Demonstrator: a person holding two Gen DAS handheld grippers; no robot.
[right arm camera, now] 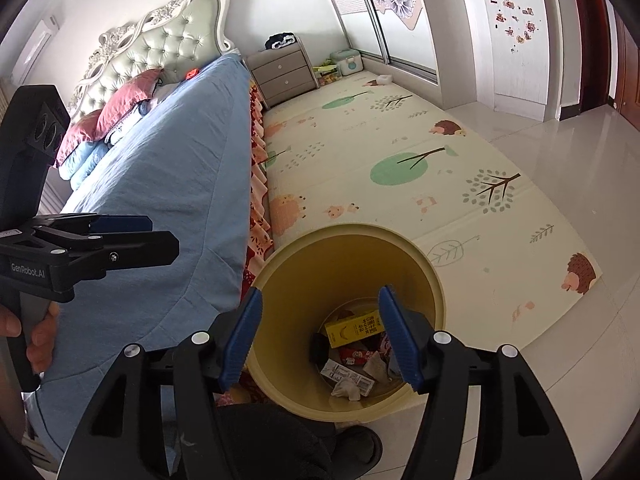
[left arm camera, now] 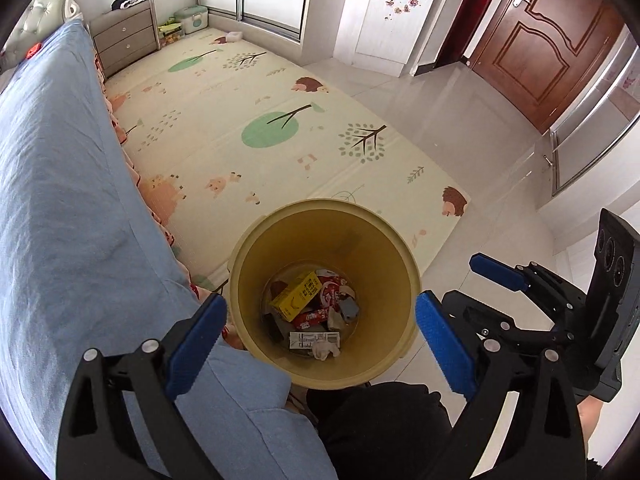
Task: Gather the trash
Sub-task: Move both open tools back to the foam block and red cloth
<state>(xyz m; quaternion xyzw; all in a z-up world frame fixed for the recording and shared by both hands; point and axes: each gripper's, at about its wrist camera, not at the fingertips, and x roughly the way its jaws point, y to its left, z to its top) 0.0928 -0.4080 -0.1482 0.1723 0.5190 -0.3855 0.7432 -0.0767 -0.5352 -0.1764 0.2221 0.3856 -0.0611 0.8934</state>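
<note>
A yellow round bin (left arm camera: 324, 240) (right arm camera: 352, 256) stands on the floor at the corner of the bed. Inside lie a yellow carton (left arm camera: 296, 294) (right arm camera: 352, 330), red wrappers (left arm camera: 316, 316), a white carton (left arm camera: 314, 340) and a crumpled tissue (left arm camera: 324, 350). My left gripper (left arm camera: 320, 312) hangs above the bin mouth, open wide, with nothing between its blue pads. My right gripper (right arm camera: 320, 296) is also above the bin, open and empty. One of the right gripper's blue fingers (left arm camera: 500, 274) shows at the right of the left wrist view. The left gripper (right arm camera: 164, 236) appears side-on over the bed.
The bed with a blue cover (left arm camera: 60, 200) (right arm camera: 168, 184) runs along the left. A patterned play mat (left arm camera: 256, 120) lies beyond the bin, with glossy tile floor (left arm camera: 460, 128) to the right. A person's dark-clad leg (left arm camera: 380, 420) is just below the bin. A brown door (left arm camera: 540, 48) stands far right.
</note>
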